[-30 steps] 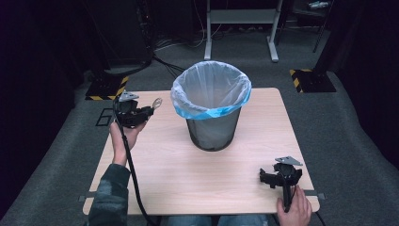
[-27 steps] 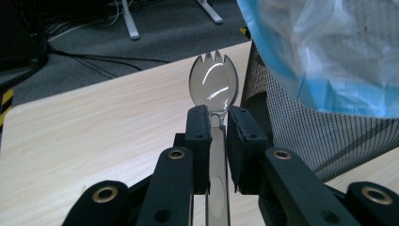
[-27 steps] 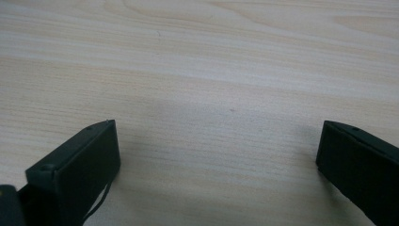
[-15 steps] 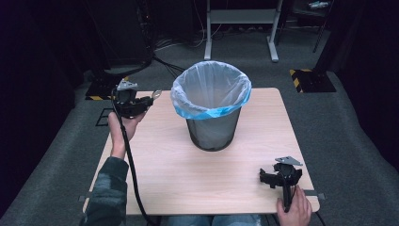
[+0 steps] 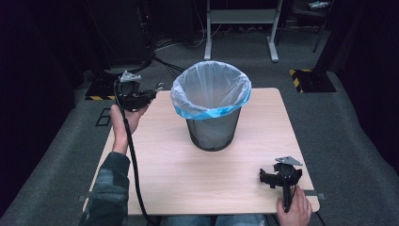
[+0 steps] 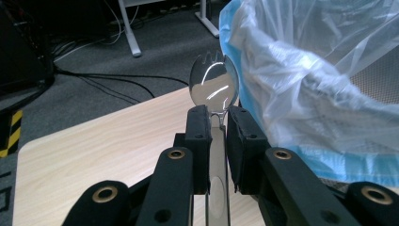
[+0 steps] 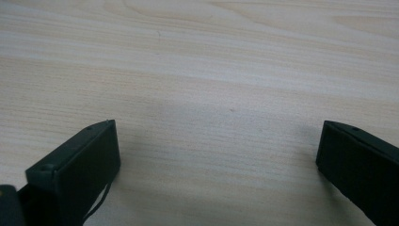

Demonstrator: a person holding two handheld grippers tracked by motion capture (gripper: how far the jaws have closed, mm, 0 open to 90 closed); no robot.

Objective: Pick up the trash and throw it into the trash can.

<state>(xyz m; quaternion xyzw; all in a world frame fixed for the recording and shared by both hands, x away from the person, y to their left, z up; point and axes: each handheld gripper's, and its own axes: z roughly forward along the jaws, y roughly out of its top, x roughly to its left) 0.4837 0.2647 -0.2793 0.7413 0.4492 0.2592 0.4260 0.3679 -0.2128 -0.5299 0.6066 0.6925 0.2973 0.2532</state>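
Note:
A clear plastic spork (image 6: 214, 87) is clamped by its handle in my left gripper (image 6: 217, 117), its tined bowl sticking up past the fingertips. In the high view my left gripper (image 5: 151, 92) is held above the table's far left corner, the spork (image 5: 159, 86) pointing toward a black mesh bin (image 5: 212, 133) lined with a translucent blue-edged bag (image 5: 210, 89). The bag's rim (image 6: 301, 84) is close on the right in the left gripper view. My right gripper (image 5: 277, 177) rests low at the table's near right corner. Its jaws stand wide apart over bare wood (image 7: 216, 94), nothing between them.
The light wooden table (image 5: 164, 165) carries the bin at its centre. Around it lie grey carpet, floor cables (image 5: 164, 44) and a white stand's legs (image 5: 240, 33) at the back. Yellow-black striped blocks (image 5: 310, 80) sit on the floor to the right and left.
My left gripper has risen with the spork and sits a little higher and farther from me than a second ago. The right gripper has not moved.

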